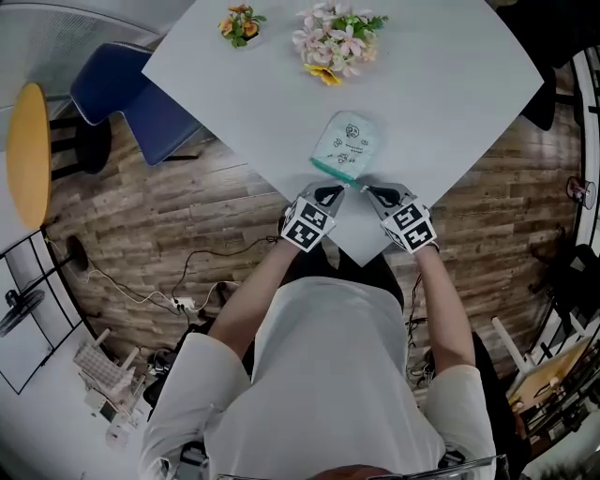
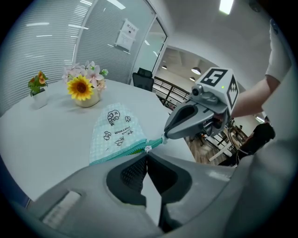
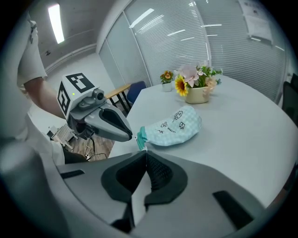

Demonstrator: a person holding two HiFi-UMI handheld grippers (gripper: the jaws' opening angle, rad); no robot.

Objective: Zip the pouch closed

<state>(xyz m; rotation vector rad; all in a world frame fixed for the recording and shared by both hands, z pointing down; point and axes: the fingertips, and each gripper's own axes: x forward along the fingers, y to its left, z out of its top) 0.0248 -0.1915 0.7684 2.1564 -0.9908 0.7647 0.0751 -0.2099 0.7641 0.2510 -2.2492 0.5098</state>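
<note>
A pale mint pouch with small drawings lies on the white table, its teal zipper edge towards me. In the left gripper view, my left gripper is shut on the small white zipper pull at the pouch edge. My right gripper comes in from the right and pinches the teal end of the zipper. In the right gripper view, the right gripper is shut at the pouch corner, with the left gripper just beside it. The two gripper tips nearly meet.
A sunflower bouquet in a pot and a small orange-flower pot stand at the table's far side. The table corner points at me. A blue chair and a yellow stool stand left, with cables on the wooden floor.
</note>
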